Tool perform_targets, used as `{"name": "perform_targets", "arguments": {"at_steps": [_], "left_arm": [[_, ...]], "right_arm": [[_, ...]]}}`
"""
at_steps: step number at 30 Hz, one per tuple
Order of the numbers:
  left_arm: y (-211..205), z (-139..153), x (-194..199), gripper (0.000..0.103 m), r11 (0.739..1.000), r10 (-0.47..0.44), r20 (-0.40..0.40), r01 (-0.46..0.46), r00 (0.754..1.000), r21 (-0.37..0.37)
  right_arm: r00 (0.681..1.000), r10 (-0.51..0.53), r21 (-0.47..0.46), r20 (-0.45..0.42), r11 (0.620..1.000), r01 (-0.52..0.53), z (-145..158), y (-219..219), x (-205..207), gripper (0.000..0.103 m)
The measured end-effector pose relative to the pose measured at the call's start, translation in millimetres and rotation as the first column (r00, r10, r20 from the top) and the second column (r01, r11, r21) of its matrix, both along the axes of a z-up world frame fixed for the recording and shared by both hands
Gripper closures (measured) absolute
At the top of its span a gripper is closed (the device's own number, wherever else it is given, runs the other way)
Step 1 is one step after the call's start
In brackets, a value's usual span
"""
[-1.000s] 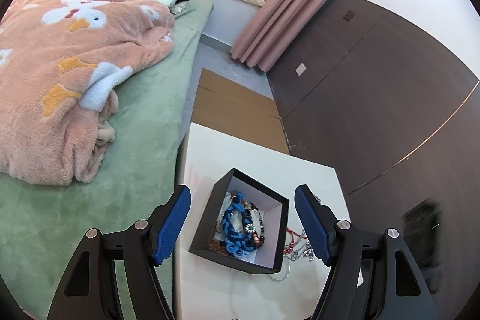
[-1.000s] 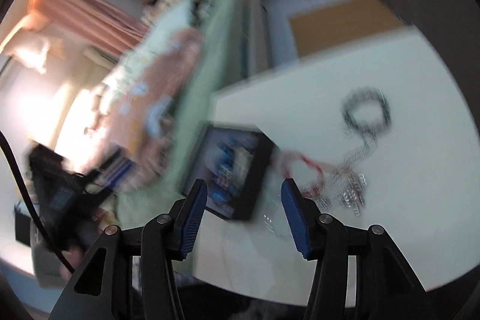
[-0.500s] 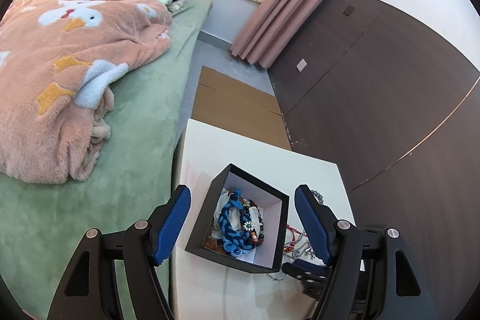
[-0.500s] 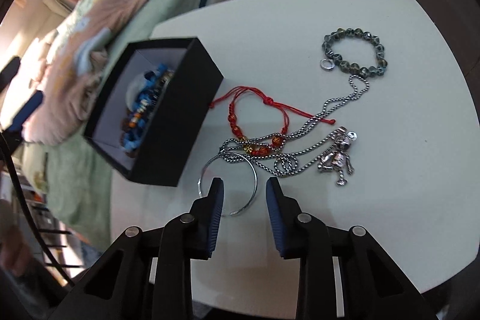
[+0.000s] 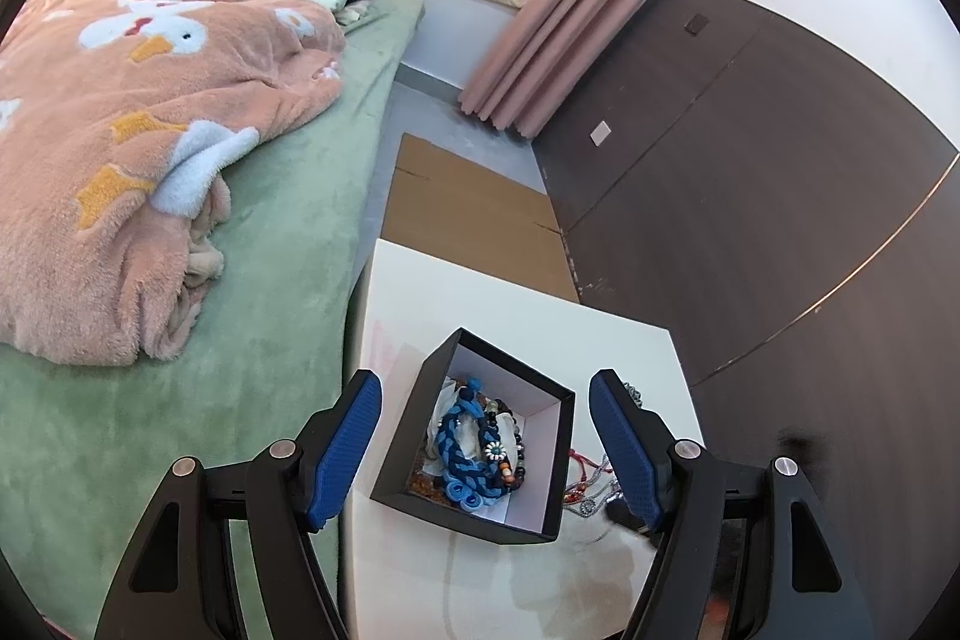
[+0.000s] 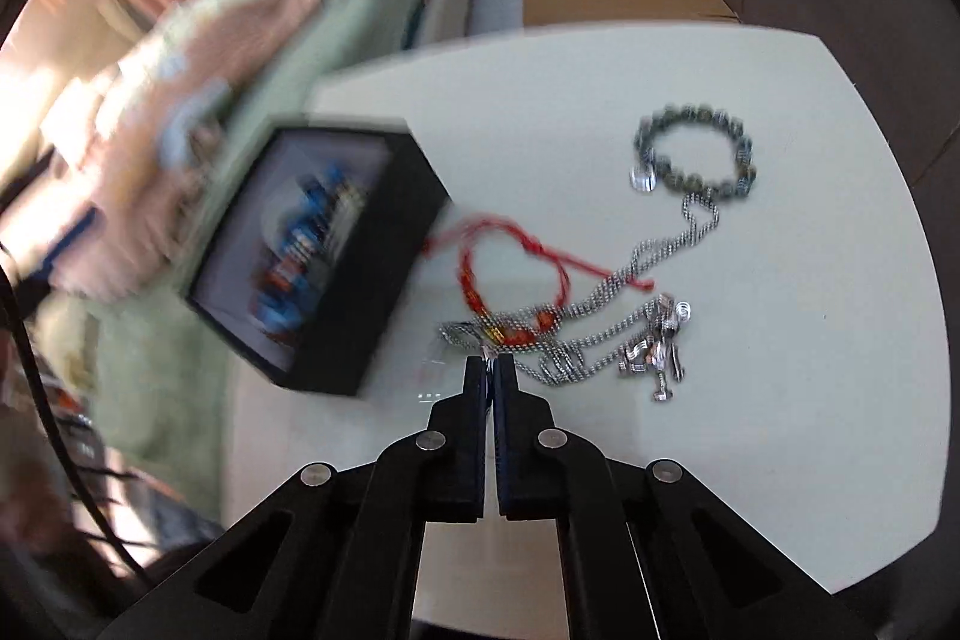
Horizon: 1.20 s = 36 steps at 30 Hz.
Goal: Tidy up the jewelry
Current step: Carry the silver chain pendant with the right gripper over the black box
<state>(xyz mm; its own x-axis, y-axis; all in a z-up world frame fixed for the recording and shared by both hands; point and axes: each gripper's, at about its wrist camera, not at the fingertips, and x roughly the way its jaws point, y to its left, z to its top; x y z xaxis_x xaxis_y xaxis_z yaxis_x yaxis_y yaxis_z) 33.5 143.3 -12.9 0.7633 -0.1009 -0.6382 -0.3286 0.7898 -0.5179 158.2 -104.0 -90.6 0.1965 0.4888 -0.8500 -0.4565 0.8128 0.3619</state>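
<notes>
An open black jewelry box stands on the white table, with a blue braided bracelet and beaded pieces inside. My left gripper is open, hovering with the box between its fingers. The box also shows in the right wrist view, blurred. My right gripper is shut on a thin silver bangle at its tip, barely visible. Just ahead lie a red cord bracelet, a silver chain with a robot charm and a dark beaded bracelet.
A bed with green cover and pink blanket lies left of the table. Flat cardboard lies on the floor beyond. A dark wood wall runs along the right.
My right gripper has closed from half open onto the silver bangle and moved forward toward the jewelry pile. The left gripper has barely moved.
</notes>
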Motion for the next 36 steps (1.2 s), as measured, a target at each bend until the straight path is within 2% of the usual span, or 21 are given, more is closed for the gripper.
{"name": "perform_targets", "arguments": {"at_steps": [6, 18, 24, 36], "left_arm": [[-1, 0, 1, 0.03, 1.0, -0.004, -0.005, 0.004, 1.0, -0.001], [-1, 0, 3, 0.03, 1.0, -0.005, 0.001, 0.005, 1.0, -0.005], [-1, 1, 4, 0.03, 1.0, -0.008, 0.007, 0.008, 1.0, -0.015], [9, 5, -3, 0.03, 0.998, 0.014, 0.037, -0.012, 0.999, -0.055]], "right_arm": [[0.999, -0.039, 0.238, -0.005, 0.971, 0.039, 41, -20, 4, 0.1], [0.998, -0.064, 0.505, 0.006, 0.862, 0.053, 111, -38, -2, 0.1], [0.996, -0.088, 0.558, 0.035, 0.828, 0.054, 145, -52, -5, 0.1], [0.989, -0.094, 0.553, 0.111, 0.833, 0.017, 195, -41, -12, 0.1]]}}
